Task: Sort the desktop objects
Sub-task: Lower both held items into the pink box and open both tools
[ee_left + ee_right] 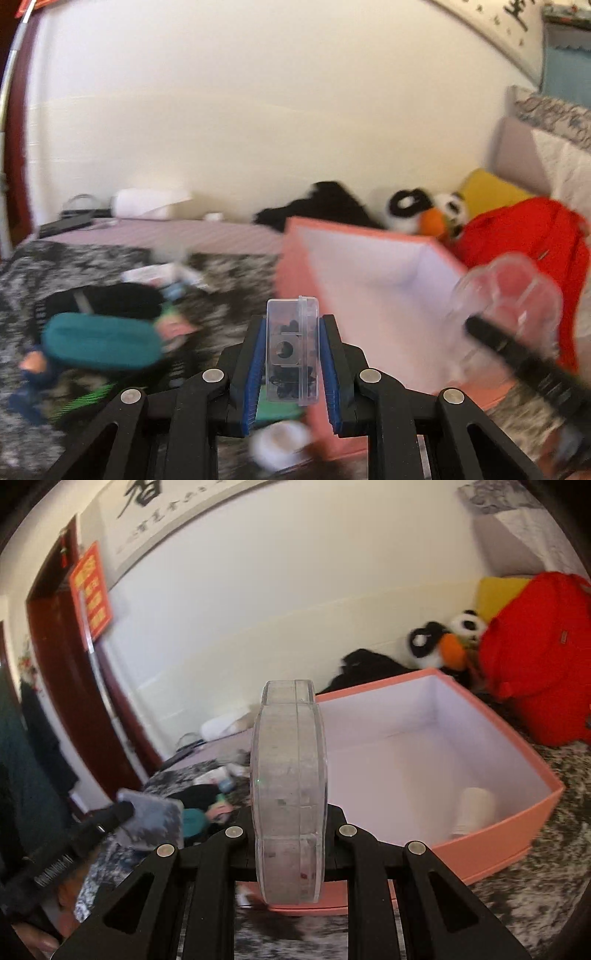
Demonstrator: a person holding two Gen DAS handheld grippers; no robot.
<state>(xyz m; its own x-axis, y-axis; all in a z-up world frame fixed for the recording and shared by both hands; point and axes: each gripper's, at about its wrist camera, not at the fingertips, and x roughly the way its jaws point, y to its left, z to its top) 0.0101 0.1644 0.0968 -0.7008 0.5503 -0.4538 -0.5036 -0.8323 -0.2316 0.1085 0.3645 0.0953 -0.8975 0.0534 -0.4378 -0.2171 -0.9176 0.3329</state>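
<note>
- Left wrist view: the left gripper (293, 354) has its blue-padded fingers (255, 363) closed on a small clear case (293, 349), upright between them, with dark pieces inside.
- Right wrist view: the right gripper (289, 834) clamps a clear round-edged box (289, 786) on edge.
- Behind both, to the right, the pink box (517, 812) stands open on the patterned bed cover (535, 893); a white cup (474, 810) lies inside.
</note>
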